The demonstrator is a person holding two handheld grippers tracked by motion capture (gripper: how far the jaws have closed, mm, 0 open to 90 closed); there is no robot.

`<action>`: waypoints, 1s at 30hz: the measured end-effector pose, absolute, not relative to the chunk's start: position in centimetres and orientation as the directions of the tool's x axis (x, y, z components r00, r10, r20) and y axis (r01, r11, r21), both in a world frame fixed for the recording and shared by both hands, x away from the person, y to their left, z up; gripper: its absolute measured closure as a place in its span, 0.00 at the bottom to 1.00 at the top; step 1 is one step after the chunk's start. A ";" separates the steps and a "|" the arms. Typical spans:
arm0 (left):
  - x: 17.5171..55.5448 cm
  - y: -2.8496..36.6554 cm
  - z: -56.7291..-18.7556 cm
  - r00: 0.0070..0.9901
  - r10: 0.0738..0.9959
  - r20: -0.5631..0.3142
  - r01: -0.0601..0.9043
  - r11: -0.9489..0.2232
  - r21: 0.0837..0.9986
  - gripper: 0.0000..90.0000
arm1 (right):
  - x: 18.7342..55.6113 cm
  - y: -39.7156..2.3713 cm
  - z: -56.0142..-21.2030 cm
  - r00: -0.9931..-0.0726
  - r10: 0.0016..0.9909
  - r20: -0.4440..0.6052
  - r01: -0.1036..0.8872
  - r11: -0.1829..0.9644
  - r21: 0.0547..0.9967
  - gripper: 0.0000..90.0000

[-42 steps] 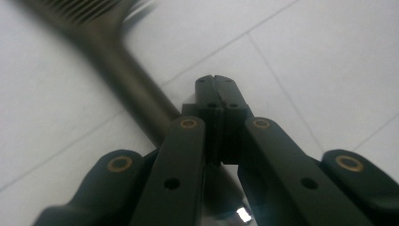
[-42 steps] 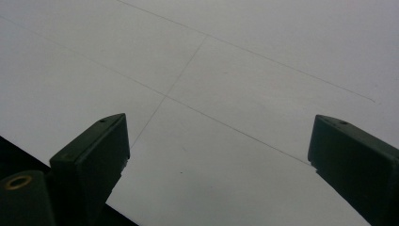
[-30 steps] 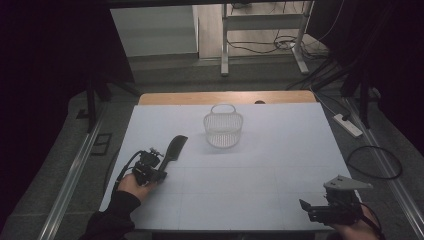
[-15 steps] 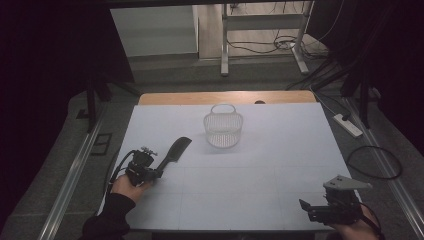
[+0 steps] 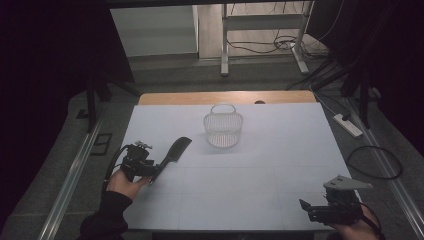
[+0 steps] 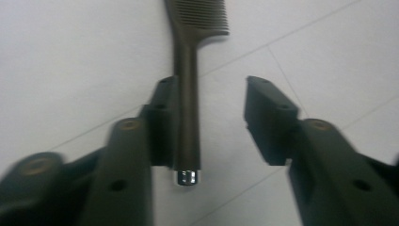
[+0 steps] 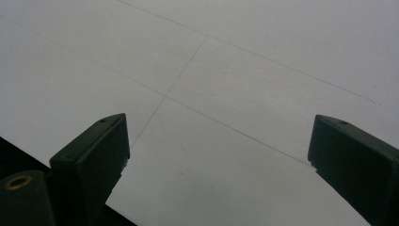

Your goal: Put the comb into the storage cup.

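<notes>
- The left hand-held gripper (image 5: 152, 172) is near the left edge of the counter (image 5: 280, 150), about halfway between the front and back edges, and a hand (image 5: 122, 182) carries it from below.
- In the left gripper view, its 2 jaws have just been opening and now stand apart (image 6: 211, 122). The handle of a dark comb (image 6: 188, 94) is between them.
- The handle lies against the inner side of the left jaw, and there is a clear gap to the right jaw, so the pads do not pinch it.
- The comb (image 5: 175, 150) lies on the white surface and points from the gripper toward the back of the counter, a little to the right. Its teeth end is the far end, and a small shiny cap closes the handle end.
- A white wire basket (image 5: 223, 129) with a small handle stands upright near the back edge, about in the middle, well apart from the comb.
- The right hand-held gripper (image 5: 312, 210) is at the front right corner of the counter. In the right gripper view, its jaws are spread wide (image 7: 216, 155) over the bare white surface, with nothing between them.
</notes>
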State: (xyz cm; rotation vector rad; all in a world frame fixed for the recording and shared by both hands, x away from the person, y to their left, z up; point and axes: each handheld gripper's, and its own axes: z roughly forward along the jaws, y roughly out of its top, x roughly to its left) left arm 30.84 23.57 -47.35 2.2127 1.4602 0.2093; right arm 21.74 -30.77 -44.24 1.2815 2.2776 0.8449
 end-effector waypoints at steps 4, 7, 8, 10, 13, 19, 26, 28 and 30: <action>31.0 24.1 -47.0 0.401 0.906 -0.137 0.824 -0.291 0.486 0.40 | 21.7 -30.8 -44.2 -0.505 0.862 -0.044 0.624 0.400 0.671 0.07; 31.1 24.4 -46.9 0.393 0.909 -0.139 0.827 -0.283 0.486 0.31 | 21.7 -30.8 -44.2 -0.504 0.862 -0.044 0.625 0.399 0.671 0.07; 31.2 24.5 -46.8 0.392 0.910 -0.137 0.827 -0.283 0.486 0.27 | 21.7 -30.8 -44.2 -0.504 0.863 -0.044 0.625 0.399 0.671 0.07; 31.3 24.6 -46.8 0.392 0.910 -0.136 0.827 -0.283 0.485 0.19 | 21.7 -30.8 -44.2 -0.504 0.863 -0.044 0.625 0.399 0.671 0.07; 31.4 24.8 -46.7 0.382 0.915 -0.132 0.829 -0.276 0.487 0.10 | 21.7 -30.8 -44.2 -0.504 0.863 -0.044 0.625 0.399 0.671 0.07; 31.9 25.2 -46.9 0.375 0.913 -0.161 0.838 -0.260 0.479 0.01 | 21.7 -30.8 -44.2 -0.504 0.862 -0.043 0.626 0.399 0.670 0.07; 32.4 25.2 -47.0 0.385 0.907 -0.171 0.840 -0.267 0.472 0.00 | 21.7 -30.8 -44.2 -0.505 0.862 -0.043 0.627 0.401 0.668 0.07; 32.5 25.0 -46.9 0.393 0.906 -0.156 0.836 -0.281 0.472 0.00 | 21.7 -30.8 -44.2 -0.504 0.863 -0.043 0.628 0.400 0.668 0.07; 32.6 24.7 -46.8 0.401 0.903 -0.152 0.834 -0.291 0.469 0.00 | 21.7 -30.8 -44.2 -0.504 0.863 -0.043 0.628 0.400 0.668 0.07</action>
